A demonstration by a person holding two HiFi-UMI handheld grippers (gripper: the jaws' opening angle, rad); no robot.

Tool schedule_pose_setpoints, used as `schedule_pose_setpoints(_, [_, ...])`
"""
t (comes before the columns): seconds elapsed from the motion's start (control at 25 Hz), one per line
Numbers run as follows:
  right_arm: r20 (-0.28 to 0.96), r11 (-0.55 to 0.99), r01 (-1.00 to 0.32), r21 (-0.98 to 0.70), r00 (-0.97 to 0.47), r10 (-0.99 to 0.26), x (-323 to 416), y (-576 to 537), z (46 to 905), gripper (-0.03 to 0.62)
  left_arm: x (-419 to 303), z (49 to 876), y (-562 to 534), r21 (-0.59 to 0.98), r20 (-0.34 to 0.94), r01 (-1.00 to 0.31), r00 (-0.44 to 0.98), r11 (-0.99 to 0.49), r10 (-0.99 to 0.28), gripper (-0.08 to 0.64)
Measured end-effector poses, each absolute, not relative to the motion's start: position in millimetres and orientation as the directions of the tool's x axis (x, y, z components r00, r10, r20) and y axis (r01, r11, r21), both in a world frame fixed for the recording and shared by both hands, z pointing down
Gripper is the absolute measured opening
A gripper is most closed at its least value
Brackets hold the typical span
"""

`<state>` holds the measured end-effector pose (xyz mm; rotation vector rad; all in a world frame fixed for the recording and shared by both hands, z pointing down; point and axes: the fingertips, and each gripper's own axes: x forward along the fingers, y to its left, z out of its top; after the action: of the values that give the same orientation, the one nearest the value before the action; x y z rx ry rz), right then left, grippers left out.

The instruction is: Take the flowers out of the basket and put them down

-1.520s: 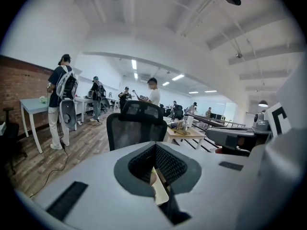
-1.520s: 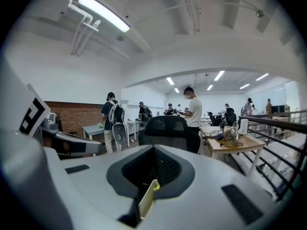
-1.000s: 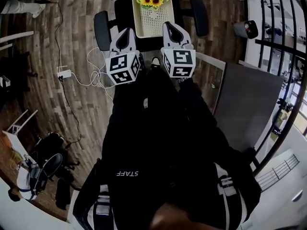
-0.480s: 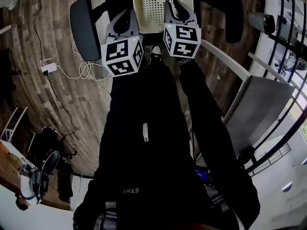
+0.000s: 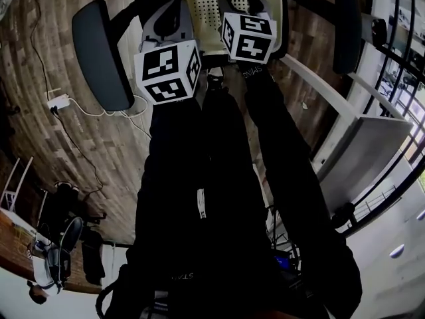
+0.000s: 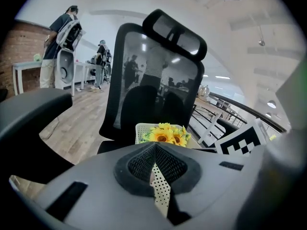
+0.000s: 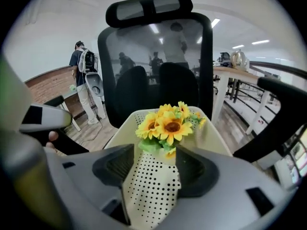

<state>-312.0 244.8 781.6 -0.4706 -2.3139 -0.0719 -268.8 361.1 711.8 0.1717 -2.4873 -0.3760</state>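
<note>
In the head view the person's dark-trousered legs are covering much of the floor behind the tools, and the top edge is cutting off nearly all of the sunflowers. Left of the left tool, the padded, rounded left armrest is jutting out over the wood-plank floor. The left tool's ribbed dark pads are meeting at their tips and gripping nothing; only a thin wedge of dotted plastic is showing below them. Ahead of both tools the cream basket, a perforated plastic tray with raised walls, is lying on the seat of a black mesh-backed office chair. The sunflowers, yellow with brown centres and green leaves, are sitting at the basket's far end, just beyond the tips of the right tool and apart from them. That tool's jaws are opening, with only the basket's holed floor showing between them. The basket's side walls are rising on either side ahead of the right tool, while the way straight ahead to the blooms is lying open. Right of it the right armrest is curving past.
</note>
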Motion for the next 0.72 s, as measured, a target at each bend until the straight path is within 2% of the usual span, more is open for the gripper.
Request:
schedule_pose_setpoints(0.24, [0.712,0.947,0.311,-0.083,-0.646,0.275,-329.4,246.4,827.8,0.369,-282.0,729.1,368.8,0.309,0.542,-0.037,-0.814,0.950,-0.208,0.000])
schedule_pose_setpoints(0.52, [0.719,0.956,0.289,-0.054,-0.653,0.238,-352.1,245.3,878.5,0.422,-289.9,747.3,374.5,0.317,0.539,-0.032,-0.816,0.948,-0.208,0.000])
schedule_pose_setpoints(0.72, [0.707,0.956,0.291,0.030,-0.682,0.185,-367.4,243.7,891.9,0.438,-298.7,758.2,384.2,0.294,0.553,-0.017,-0.813,0.956,-0.184,0.000])
